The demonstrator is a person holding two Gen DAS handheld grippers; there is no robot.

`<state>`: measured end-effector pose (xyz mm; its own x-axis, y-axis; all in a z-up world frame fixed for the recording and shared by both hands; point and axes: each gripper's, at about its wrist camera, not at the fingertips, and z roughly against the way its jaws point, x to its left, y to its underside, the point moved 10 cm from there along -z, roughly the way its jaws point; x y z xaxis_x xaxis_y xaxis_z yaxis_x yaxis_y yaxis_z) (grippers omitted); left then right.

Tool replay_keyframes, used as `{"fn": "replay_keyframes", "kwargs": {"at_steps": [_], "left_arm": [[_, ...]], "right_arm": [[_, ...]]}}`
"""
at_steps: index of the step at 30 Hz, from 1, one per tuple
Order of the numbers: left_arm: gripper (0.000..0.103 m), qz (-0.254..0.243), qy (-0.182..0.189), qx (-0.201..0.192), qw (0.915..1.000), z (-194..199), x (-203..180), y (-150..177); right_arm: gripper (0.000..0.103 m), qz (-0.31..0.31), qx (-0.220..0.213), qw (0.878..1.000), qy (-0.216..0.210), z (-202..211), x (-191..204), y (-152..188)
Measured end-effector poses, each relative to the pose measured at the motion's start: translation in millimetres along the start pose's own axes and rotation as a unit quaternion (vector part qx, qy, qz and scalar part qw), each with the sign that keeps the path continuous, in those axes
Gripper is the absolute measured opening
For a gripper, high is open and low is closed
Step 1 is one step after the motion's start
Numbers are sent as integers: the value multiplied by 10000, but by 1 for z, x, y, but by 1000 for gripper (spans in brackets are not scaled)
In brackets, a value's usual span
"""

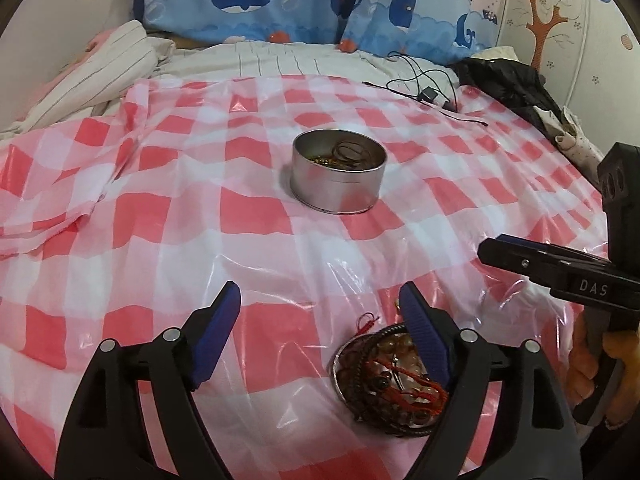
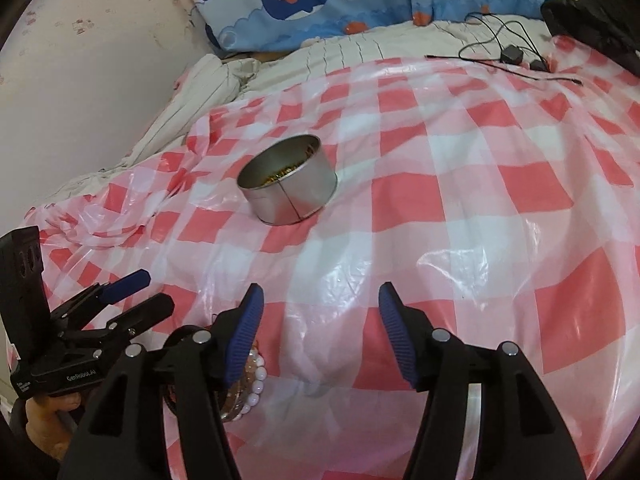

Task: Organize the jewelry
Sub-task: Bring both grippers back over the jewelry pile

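Observation:
A round silver tin stands open on the red-and-white checked plastic sheet, with gold chain and rings inside. A heap of bracelets, brown beads, dark cord and red string, lies near me, partly under the right finger of my left gripper. That gripper is open and grips nothing. A white bead bracelet of the same heap shows behind the left finger of my right gripper, which is open over bare sheet. Each gripper also shows at the edge of the other's view: the right gripper and the left gripper.
Black cables with a small charger lie at the far edge of the sheet, beside a black bag. Whale-print pillows and striped bedding line the back. A hand holds the left gripper's handle. Walls close both sides.

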<state>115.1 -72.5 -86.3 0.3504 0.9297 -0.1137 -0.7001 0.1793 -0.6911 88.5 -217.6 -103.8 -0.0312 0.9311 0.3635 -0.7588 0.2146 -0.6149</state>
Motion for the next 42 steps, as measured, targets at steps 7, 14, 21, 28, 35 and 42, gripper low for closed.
{"fn": "replay_keyframes", "kwargs": {"at_steps": [7,14,21,28,35,42], "left_arm": [[85,-211,-301,-62,9993,0,1,-4],[88,-312,-438,-105,9985,2,2,-5],[90,-304,-528,-105,9981,1,6,-5],[93,-358,-625,-125,9973,2,8,-6],[94,-386,-667,-134,9969,2,8,-6],[94,-370,-701,-119,9968,1,11,-7]], "right_arm": [[63,135,77,9999,-4,-6,4,2],[66,189,115,9998,13,-9,6,5],[66,209,138,9997,1,-10,6,7],[67,227,151,9996,-12,-11,7,8],[67,325,127,9994,51,-10,11,8],[70,621,36,9968,502,-7,7,5]]}}
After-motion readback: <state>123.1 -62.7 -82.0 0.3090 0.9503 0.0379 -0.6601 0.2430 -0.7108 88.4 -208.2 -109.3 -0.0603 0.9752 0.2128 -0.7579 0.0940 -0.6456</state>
